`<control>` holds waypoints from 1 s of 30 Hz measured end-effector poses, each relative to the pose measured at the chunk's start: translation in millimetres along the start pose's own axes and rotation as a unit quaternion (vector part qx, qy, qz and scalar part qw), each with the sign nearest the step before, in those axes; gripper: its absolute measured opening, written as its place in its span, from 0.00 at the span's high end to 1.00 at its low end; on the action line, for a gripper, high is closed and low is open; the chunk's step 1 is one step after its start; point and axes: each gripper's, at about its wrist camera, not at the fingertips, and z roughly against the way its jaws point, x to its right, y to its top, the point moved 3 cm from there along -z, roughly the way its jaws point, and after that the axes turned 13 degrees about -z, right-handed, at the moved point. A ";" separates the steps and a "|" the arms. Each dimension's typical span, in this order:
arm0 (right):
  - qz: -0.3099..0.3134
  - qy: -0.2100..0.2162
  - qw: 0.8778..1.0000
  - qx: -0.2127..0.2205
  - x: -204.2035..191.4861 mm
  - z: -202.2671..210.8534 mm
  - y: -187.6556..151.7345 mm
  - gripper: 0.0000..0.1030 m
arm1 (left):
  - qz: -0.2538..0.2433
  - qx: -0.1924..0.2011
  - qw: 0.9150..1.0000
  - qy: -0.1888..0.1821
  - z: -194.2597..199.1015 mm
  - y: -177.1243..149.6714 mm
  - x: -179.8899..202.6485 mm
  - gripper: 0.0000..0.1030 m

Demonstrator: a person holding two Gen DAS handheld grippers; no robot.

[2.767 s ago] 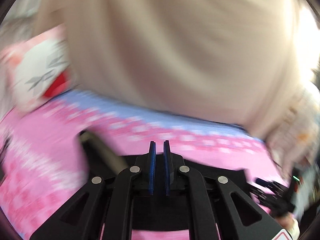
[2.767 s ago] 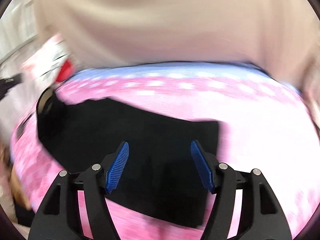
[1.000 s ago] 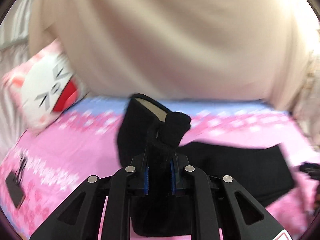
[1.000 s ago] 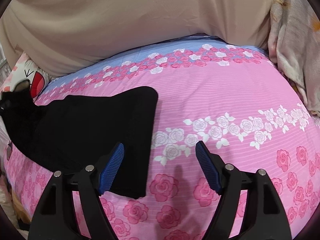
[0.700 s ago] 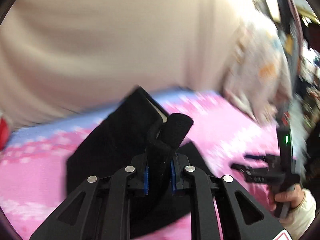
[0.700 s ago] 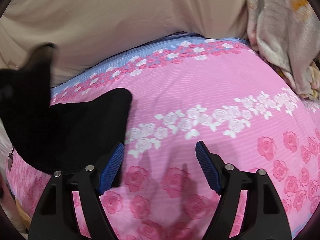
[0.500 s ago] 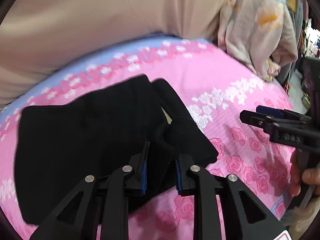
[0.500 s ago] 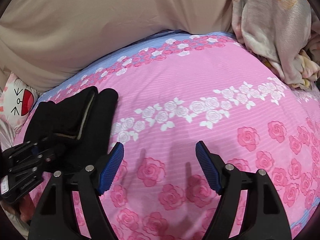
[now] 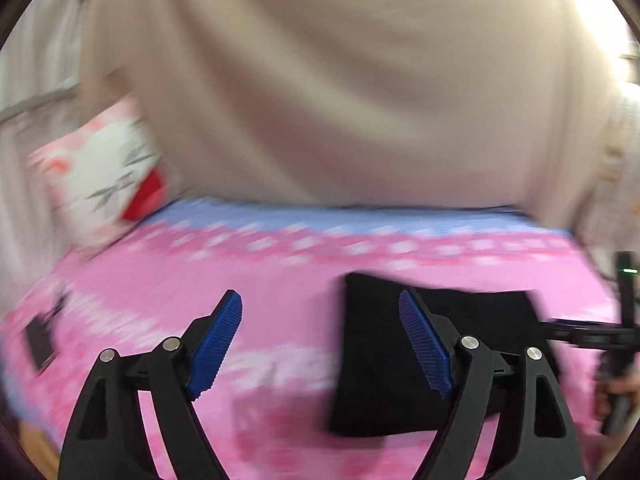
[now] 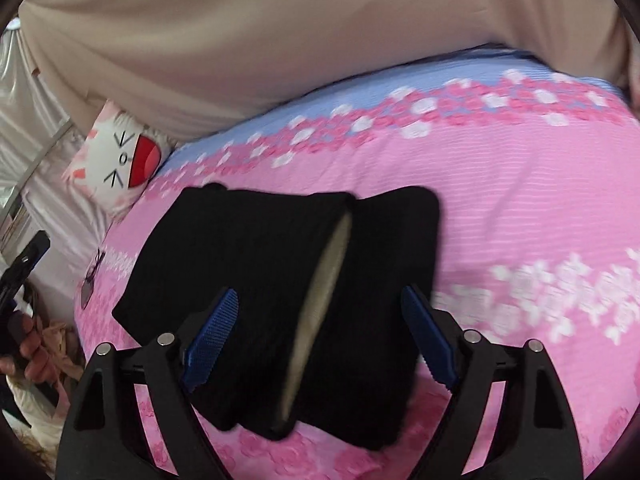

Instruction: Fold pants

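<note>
The black pants [image 10: 280, 280] lie folded into a thick stack on the pink flowered bed cover [image 10: 520, 208]; a beige lining edge shows along the fold. In the left wrist view the pants [image 9: 384, 352] lie to the right of centre. My left gripper [image 9: 320, 344] is open and empty, above the bed cover, its right finger over the pants' left part. My right gripper [image 10: 320, 336] is open and empty, hovering just over the near part of the stack. The right gripper also shows at the far right of the left wrist view [image 9: 592, 332].
A cat-face cushion [image 10: 120, 156] lies at the bed's far left corner. A beige drape [image 10: 280, 40] hangs behind the bed. A small dark object [image 9: 40, 344] lies on the cover at the left. A hand [image 10: 28, 352] is at the left edge.
My left gripper let go of the pants, opened and drew back to the left. The pants now lie folded on the bed. My right gripper moved left over the stack.
</note>
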 end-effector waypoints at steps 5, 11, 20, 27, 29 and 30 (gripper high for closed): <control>0.034 -0.053 0.998 -0.001 -15.2 -27.8 -3.4 0.33 | 0.055 -0.074 0.995 0.038 -35.3 -45.7 -45.8 0.24; 0.036 -0.030 0.998 0.031 -30.8 4.8 19.3 0.96 | 0.075 -0.123 0.989 0.039 -64.5 -83.1 -60.1 0.24; 0.000 -0.157 0.985 0.077 35.4 33.6 38.4 1.00 | 0.056 -0.132 0.990 0.004 -72.7 -95.7 -47.3 0.24; -0.041 -0.038 0.998 0.030 27.5 31.2 12.4 0.62 | 0.040 -0.125 0.991 0.004 -73.2 -84.0 -34.1 0.24; -0.010 -0.043 0.999 0.023 9.6 22.0 11.8 0.47 | 0.038 -0.122 0.992 0.001 -73.2 -80.0 -30.1 0.24; 0.008 -0.051 0.998 0.019 2.3 14.9 11.4 0.47 | 0.036 -0.122 0.992 0.000 -73.0 -78.9 -27.7 0.24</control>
